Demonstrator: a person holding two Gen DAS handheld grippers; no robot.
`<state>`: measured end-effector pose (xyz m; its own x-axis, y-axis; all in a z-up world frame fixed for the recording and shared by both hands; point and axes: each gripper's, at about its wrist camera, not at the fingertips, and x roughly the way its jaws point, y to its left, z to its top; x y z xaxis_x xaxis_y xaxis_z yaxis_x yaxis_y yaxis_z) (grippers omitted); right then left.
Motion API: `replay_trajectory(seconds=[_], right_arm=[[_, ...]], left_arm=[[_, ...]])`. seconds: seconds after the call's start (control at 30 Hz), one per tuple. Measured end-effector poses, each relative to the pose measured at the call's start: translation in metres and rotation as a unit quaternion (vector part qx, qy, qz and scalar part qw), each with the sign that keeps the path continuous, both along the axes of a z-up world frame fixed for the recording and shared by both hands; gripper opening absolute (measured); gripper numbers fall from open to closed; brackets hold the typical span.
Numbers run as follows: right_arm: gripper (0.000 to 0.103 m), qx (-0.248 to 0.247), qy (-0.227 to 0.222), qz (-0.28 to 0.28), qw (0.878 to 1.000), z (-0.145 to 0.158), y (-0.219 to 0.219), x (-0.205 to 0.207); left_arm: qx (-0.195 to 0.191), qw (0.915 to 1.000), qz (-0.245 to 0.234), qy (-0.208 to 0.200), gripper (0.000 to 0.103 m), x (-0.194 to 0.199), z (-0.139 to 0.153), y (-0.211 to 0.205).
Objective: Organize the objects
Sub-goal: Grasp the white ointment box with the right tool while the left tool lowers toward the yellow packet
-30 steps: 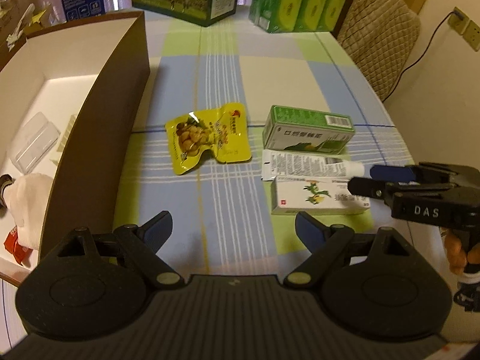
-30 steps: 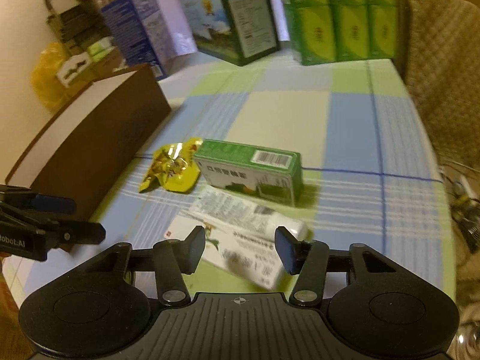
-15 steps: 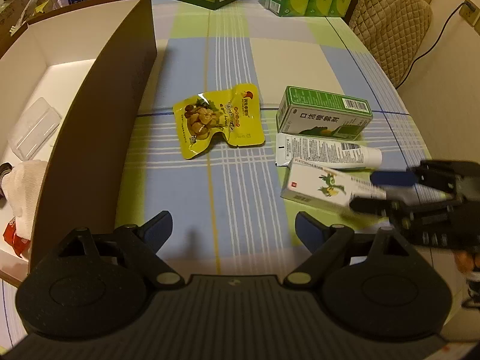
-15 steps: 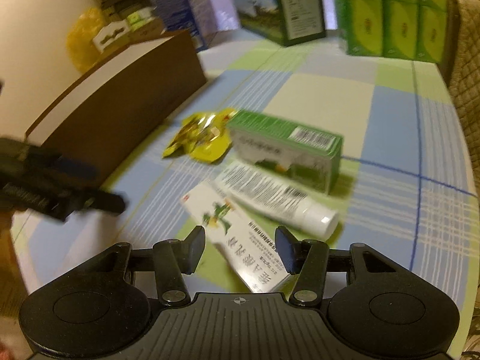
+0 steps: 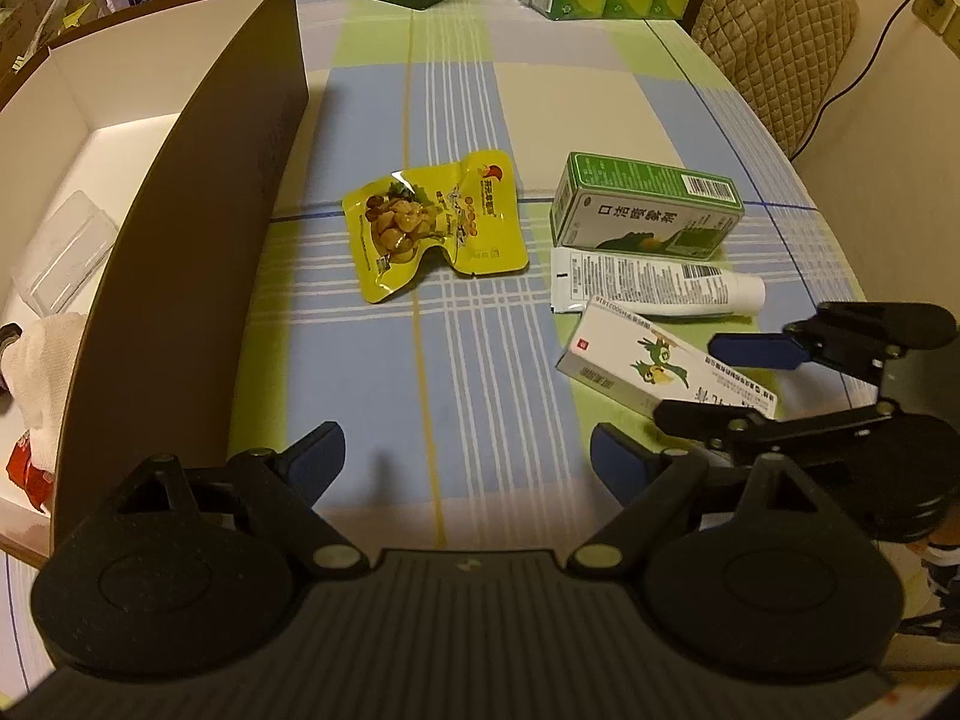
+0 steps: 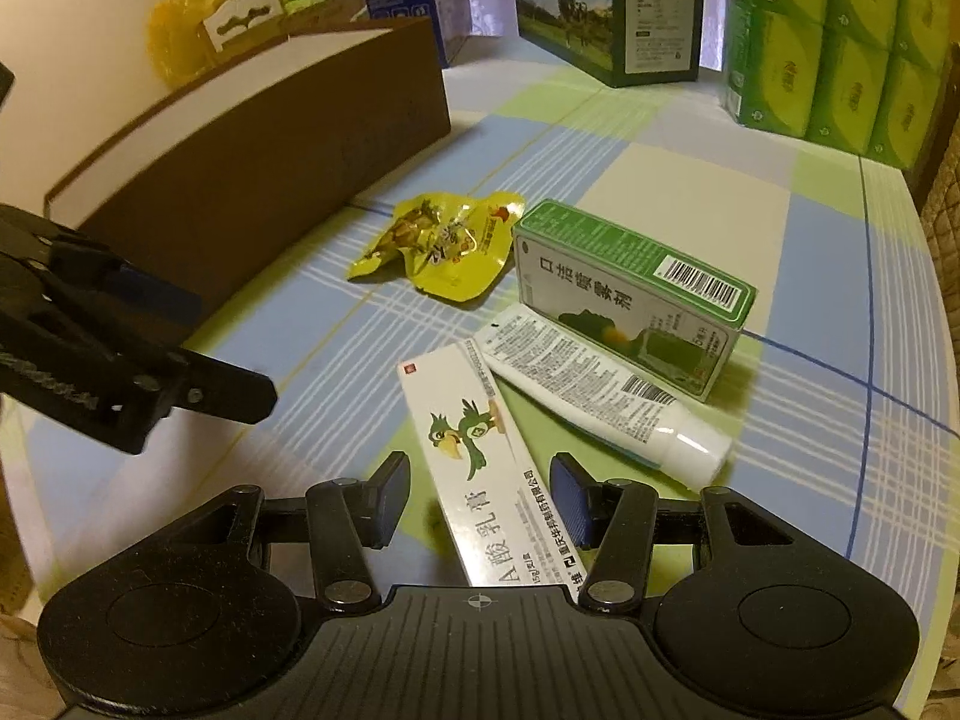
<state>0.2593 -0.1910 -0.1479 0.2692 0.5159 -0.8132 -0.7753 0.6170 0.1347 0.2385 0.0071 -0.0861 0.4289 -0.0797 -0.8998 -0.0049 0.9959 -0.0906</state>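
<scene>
A white ointment box with a green bird (image 6: 474, 450) lies on the checked tablecloth, its near end between the fingers of my right gripper (image 6: 480, 495). The jaws stand open, with gaps on both sides of the box. In the left wrist view, the right gripper (image 5: 690, 381) straddles the same box (image 5: 636, 360). Beyond it lie a white tube (image 6: 600, 396), a green box (image 6: 630, 294) and a yellow snack pouch (image 5: 432, 225). My left gripper (image 5: 468, 459) hovers open and empty above the cloth, left of the box.
A large brown cardboard box (image 5: 198, 240) stands on the left; inside are a clear plastic case (image 5: 60, 252), a white cloth (image 5: 42, 360) and something red. Green packs (image 6: 840, 30) and cartons (image 6: 648, 6) line the back. A quilted chair (image 5: 774, 30) is at the right edge.
My right gripper has come forward over the white ointment box, which has turned to an angle against the tube. The left gripper's view has pulled back and risen a little.
</scene>
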Motion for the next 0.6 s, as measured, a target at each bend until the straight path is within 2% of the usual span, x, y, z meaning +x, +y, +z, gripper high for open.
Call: replay_trajectory(seconds=[0.1, 0.17, 0.27, 0.43, 0.6], right_arm=[[0.049, -0.005, -0.002, 0.002, 1.0, -0.004, 0.001, -0.003], [0.038, -0.011, -0.01, 0.007, 1.0, -0.005, -0.002, -0.008], [0.036, -0.014, -0.006, 0.005, 1.0, -0.003, -0.01, -0.013], [0.036, 0.009, 0.018, -0.043, 0.999, 0.008, -0.042, -0.019], [0.036, 0.006, 0.017, -0.104, 0.994, 0.02, -0.083, -0.019]], left_arm=[[0.001, 1.0, -0.006, -0.001, 0.087, -0.001, 0.0, -0.001], [0.003, 0.9999, -0.013, -0.003, 0.087, 0.0, 0.001, -0.002], [0.012, 0.9994, -0.031, -0.013, 0.087, 0.006, 0.004, -0.005], [0.023, 0.9966, -0.073, -0.029, 0.087, 0.029, 0.011, -0.007], [0.044, 0.9882, -0.143, -0.034, 0.087, 0.062, 0.012, -0.014]])
